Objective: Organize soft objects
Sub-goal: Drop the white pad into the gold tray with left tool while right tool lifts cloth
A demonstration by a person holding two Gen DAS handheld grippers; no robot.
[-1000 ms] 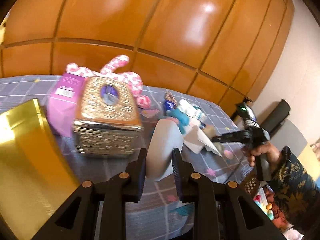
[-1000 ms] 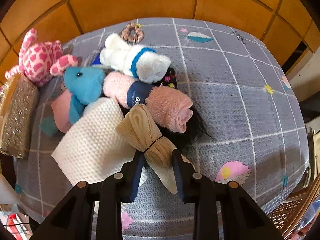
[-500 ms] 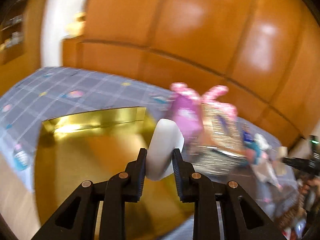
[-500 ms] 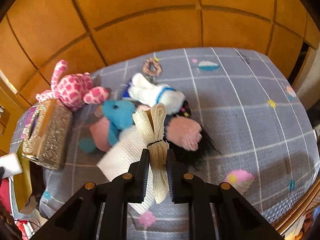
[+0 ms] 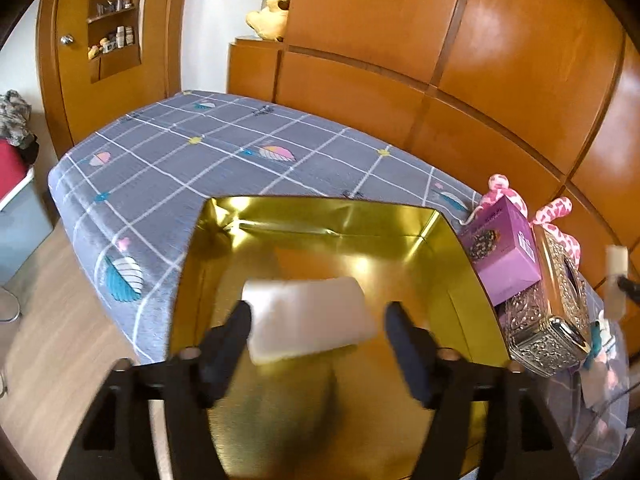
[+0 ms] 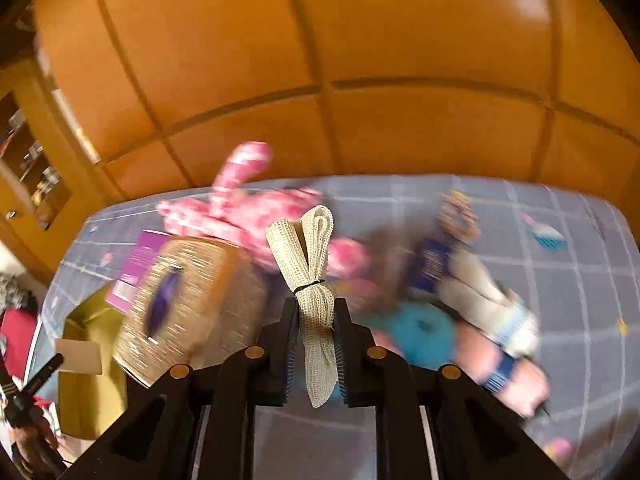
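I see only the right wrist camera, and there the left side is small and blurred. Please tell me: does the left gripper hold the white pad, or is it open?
Observer: The left gripper is open, its fingers spread wide on either side of the white pad.
Operator: Where is the pad, over the bed or over the box?
Observer: Over the open gold box, in front of its shiny floor. Blur hides whether it has landed.
Operator: Is there room for my tied beige cloth too?
Observer: Probably; only bare gold floor shows around the pad, though the gripper hides the near part.
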